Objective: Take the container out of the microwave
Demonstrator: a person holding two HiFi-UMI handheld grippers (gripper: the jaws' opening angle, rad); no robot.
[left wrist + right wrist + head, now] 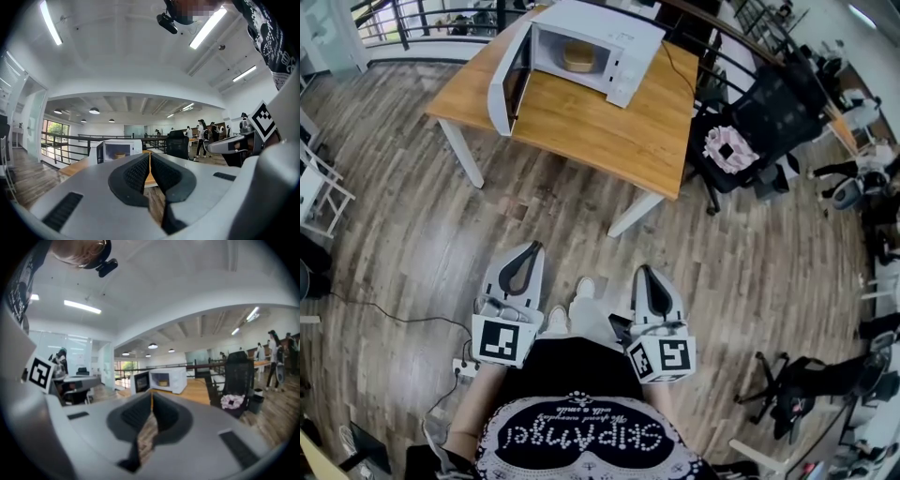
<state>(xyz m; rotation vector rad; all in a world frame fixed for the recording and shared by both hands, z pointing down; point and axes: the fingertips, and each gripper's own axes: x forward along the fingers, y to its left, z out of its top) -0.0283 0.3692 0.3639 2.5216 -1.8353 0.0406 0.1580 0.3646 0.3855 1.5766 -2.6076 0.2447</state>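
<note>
- Wooden floor (pixel 412 234) between the person and the table: a stretch yet to cross, by the look of it.
- Table (pixel 581 122) well ahead, carrying the microwave (pixel 614 33) towards its far side.
- Microwave door (pixel 508 86) already swung wide open, so that step looks done; inside in plain sight.
- Left gripper (pixel 531 253) low near the body, pointing level, jaws pressed together with nothing between them.
- Right gripper (pixel 645 277) just beside it, tipped slightly down, jaws likewise closed on nothing.
- Container (pixel 578 56), tan and round, sitting inside the microwave, untouched; well apart from both pairs of jaws, out ahead of them.
- Left to do, judging from this: walk up, open the jaws, reach in, grip, lift out. Hardly begun, then.
</note>
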